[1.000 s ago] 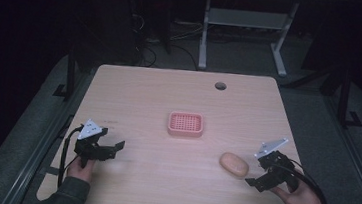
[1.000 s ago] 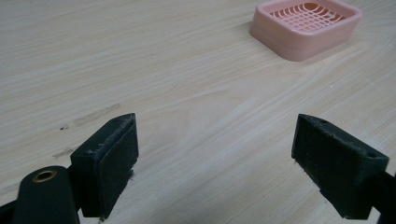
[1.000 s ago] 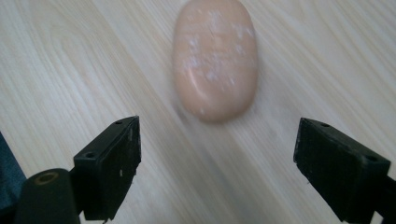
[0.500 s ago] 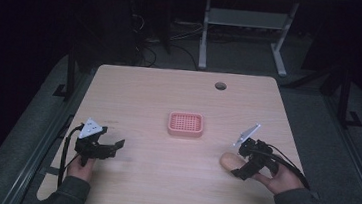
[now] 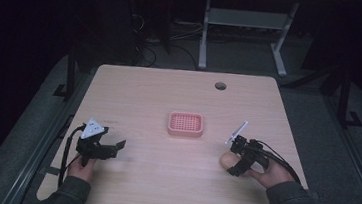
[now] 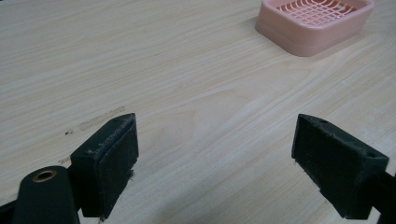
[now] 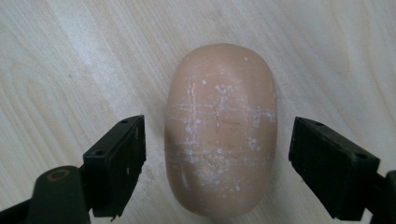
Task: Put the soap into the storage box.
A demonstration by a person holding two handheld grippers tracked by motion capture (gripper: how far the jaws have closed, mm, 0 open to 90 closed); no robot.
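Soap bar (image 7: pixel 220 130): tan oval, scuffed white; looks solid, stiff, light, likely slick on rounded flanks. Grip across narrow middle. Lies flat on bench (image 5: pixel 159 95), between right tool (image 7: pixel 217 163) jaws; jaws have just been closing, gaps both sides, not yet pinching. Left tool (image 6: pixel 215 163) spread, nothing between, apart from pink dish (image 6: pixel 315 23).

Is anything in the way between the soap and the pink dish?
No, nothing visible. The soap lies between the open jaws of the right gripper, which have just been closing. Bare table runs from there to the pink dish.
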